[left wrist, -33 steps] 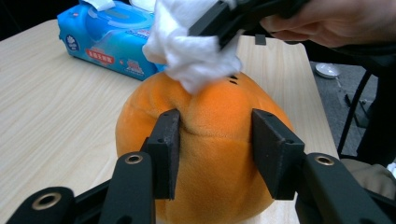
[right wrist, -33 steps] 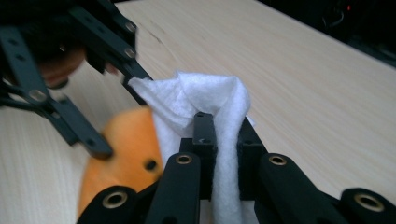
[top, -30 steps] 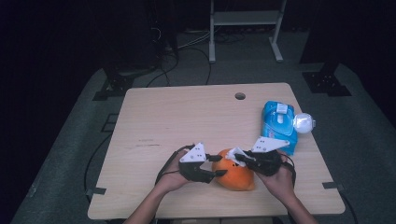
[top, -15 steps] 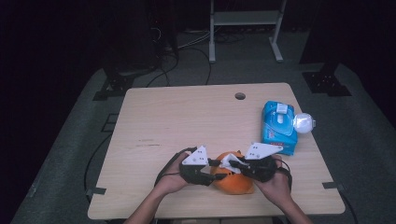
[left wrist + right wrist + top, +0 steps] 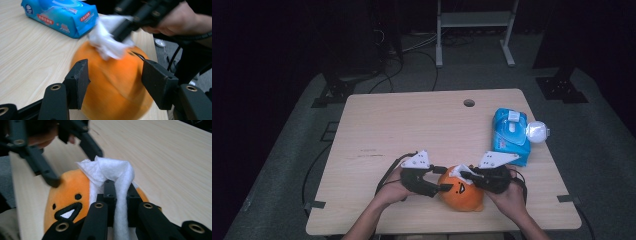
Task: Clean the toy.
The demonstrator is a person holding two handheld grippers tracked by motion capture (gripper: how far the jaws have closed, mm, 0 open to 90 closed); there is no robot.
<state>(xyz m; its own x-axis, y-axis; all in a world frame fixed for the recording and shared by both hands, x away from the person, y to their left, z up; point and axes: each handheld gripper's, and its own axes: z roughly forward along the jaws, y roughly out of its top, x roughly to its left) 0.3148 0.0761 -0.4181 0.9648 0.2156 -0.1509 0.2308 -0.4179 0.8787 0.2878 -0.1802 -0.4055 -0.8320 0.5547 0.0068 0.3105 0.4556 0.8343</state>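
Observation:
An orange plush toy [image 5: 462, 195] with a stitched face [image 5: 67, 207] lies near the table's front edge. My right gripper [image 5: 464, 175] is shut on a crumpled white wipe [image 5: 110, 167] and presses it on the plush's top. My left gripper [image 5: 443, 179] reaches in from the left. Its two pads [image 5: 77, 82] stand on either side of the plush [image 5: 112, 92]. These jaws have just been opening, with the plush between them, and the plush looks blurred there. The wipe [image 5: 107, 42] and the right gripper [image 5: 130, 22] show above the plush in the left gripper view.
A blue pack of wet wipes [image 5: 510, 135] lies at the table's right edge, with a white rounded object [image 5: 537, 132] beside it. A small round hole [image 5: 469, 103] sits near the far edge of the wooden table [image 5: 412, 125]. Cables and stand legs lie on the floor beyond.
The right gripper has shifted the wipe slightly to the left over the plush's top. The left gripper's jaws stand wider apart than half a second ago. Both hands stay in place.

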